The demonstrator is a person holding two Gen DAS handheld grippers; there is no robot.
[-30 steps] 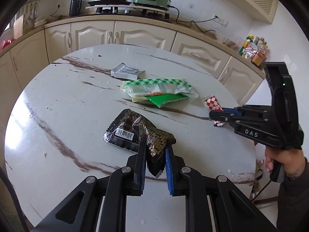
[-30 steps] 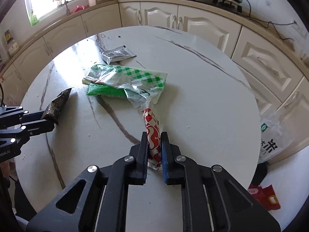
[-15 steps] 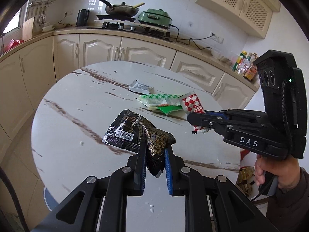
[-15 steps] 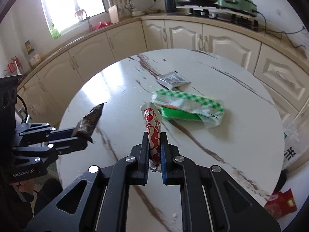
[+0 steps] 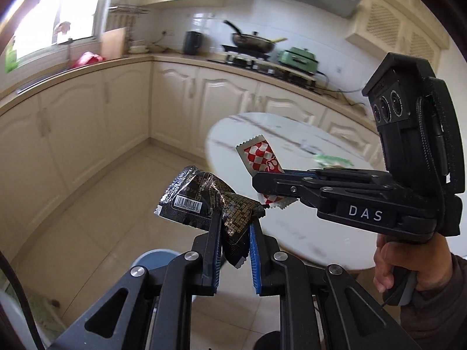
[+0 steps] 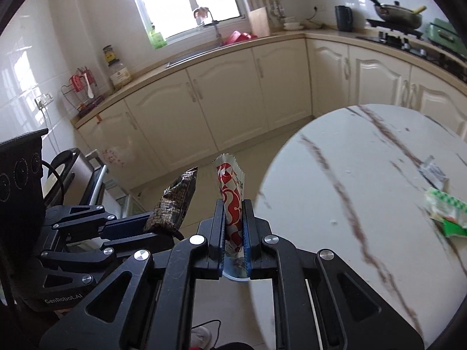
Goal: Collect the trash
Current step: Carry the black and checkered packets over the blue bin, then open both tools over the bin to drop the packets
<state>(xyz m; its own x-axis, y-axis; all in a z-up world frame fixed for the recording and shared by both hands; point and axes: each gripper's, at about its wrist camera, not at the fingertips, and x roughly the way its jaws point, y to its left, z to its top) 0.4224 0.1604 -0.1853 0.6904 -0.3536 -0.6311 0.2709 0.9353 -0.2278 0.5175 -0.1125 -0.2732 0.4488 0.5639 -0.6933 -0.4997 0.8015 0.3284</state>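
Both grippers have swung away from the round marble table (image 6: 364,204), each carrying its wrapper off the tabletop; a second ago the wrappers hung over the marble, and now they hang over the tiled floor (image 5: 102,218) beside it. Left gripper (image 5: 233,230) is pinched narrow on the crumpled black snack wrapper (image 5: 201,201), barcode side up. Right gripper (image 6: 233,221) is clamped tight on the red-and-white checked wrapper (image 6: 230,192), which stands upright between the blue pads. In the left wrist view the right gripper (image 5: 259,183) sits just right of the black wrapper, held by a hand (image 5: 405,262) in a dark sleeve.

Still on the table, near its far right edge, lie a green-and-white checked packet (image 6: 445,207) on top of a green wrapper (image 6: 452,229), and beyond them a small silver sachet (image 6: 435,172). Cream cabinets (image 6: 227,108) run along the walls under a beige counter. On the counter stand a black kettle (image 6: 343,18), a pan on the hob (image 6: 398,14), and a green cooker (image 5: 297,58). A grey round object (image 5: 157,258) shows on the floor below the left gripper, mostly hidden by it; I cannot tell whether it is a bin or what is in it
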